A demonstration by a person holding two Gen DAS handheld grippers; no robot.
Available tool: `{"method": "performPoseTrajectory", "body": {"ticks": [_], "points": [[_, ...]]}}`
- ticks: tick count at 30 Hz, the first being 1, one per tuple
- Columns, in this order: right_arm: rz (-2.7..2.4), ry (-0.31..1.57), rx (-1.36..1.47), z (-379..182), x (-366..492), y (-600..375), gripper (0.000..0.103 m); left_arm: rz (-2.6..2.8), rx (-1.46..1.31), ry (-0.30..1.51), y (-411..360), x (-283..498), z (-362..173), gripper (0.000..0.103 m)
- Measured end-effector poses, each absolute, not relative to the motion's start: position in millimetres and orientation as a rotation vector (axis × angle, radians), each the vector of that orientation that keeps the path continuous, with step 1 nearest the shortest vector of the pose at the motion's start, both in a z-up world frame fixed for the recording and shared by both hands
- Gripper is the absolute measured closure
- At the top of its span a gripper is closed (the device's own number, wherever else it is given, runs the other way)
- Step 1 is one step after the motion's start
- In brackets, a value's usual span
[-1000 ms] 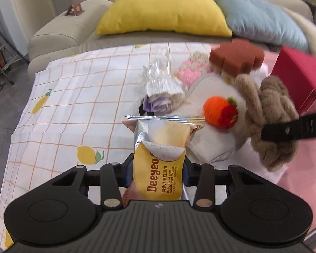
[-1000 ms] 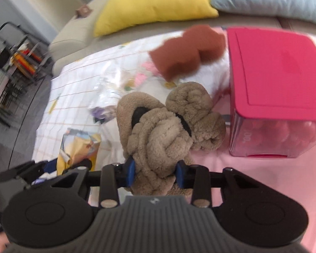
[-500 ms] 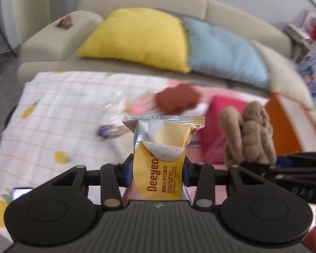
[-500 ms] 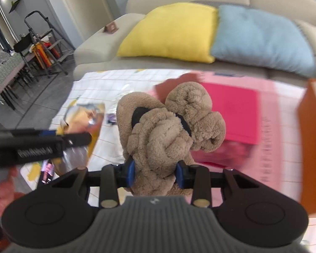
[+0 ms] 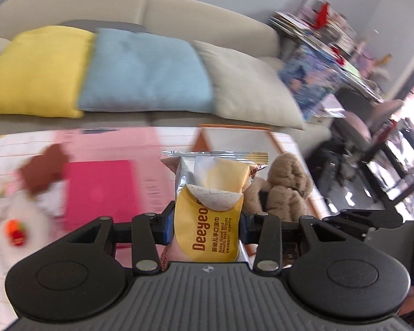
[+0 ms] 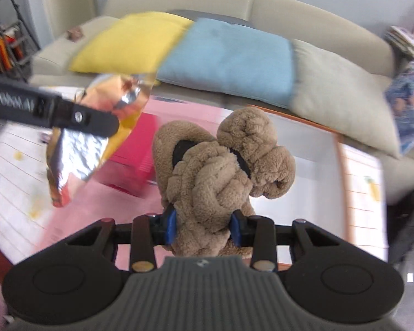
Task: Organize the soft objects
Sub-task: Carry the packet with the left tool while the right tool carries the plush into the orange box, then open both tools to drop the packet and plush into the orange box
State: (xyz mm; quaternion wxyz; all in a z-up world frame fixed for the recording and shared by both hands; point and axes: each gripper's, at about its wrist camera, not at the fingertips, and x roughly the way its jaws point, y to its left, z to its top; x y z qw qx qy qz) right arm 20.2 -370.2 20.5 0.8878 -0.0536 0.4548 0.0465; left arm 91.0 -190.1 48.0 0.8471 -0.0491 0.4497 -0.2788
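Left wrist view, centre frame: left gripper (image 5: 207,224) clamped on one wet-wipe packet (image 5: 211,207), yellow and silver, held upright between the blue pads. Right wrist view, centre frame: right gripper (image 6: 202,227) clamped on one knotted brown plush (image 6: 220,173), which also shows at right of centre in the left view. Step in hand, by judgement: transport, both items carried in the air toward one orange-rimmed bin (image 6: 338,149) at centre right, its white interior seemingly bare, though motion blur leaves that uncertain. Next move calls for bringing each load over the bin mouth and lowering before the fingers part; the two grippers ride close together, so releasing in turn would avoid a knock. Count, left view: one pink lidded box (image 5: 99,190) at lower left of centre; one brown sponge-like block (image 5: 42,172) at left; one small orange-and-red toy (image 5: 15,230) at far lower left; other blurred soft pieces at the left edge, number not legible. Background, upper frame: three sofa cushions, being one yellow cushion (image 5: 33,71), one blue cushion (image 5: 146,71), one beige cushion (image 5: 251,88).
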Motion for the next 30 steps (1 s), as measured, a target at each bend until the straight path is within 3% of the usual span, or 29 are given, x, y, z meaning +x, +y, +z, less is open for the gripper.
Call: {"method": "performPoseTrajectory", "body": {"ticks": [6, 13, 22, 30], "points": [[0.006, 1.011, -0.121, -5.3, 36.5, -454.8, 0.066, -0.664, -0.151, 0.999, -277.3, 120.0, 29.7, 0.055], [0.005, 1.113, -0.114, -67.3, 77.7, -491.2, 0.065, -0.643, -0.157, 1.179, -348.0, 158.8, -30.4, 0.055], [0.043, 1.234, -0.1, -130.5, 108.3, -506.8, 0.062, -0.549, -0.019, 1.277, -371.8, 172.8, -80.3, 0.054], [0.027, 1.271, -0.092, -142.6, 117.1, -506.9, 0.056, -0.524, 0.033, 1.318, -376.9, 171.9, -93.0, 0.051]]}}
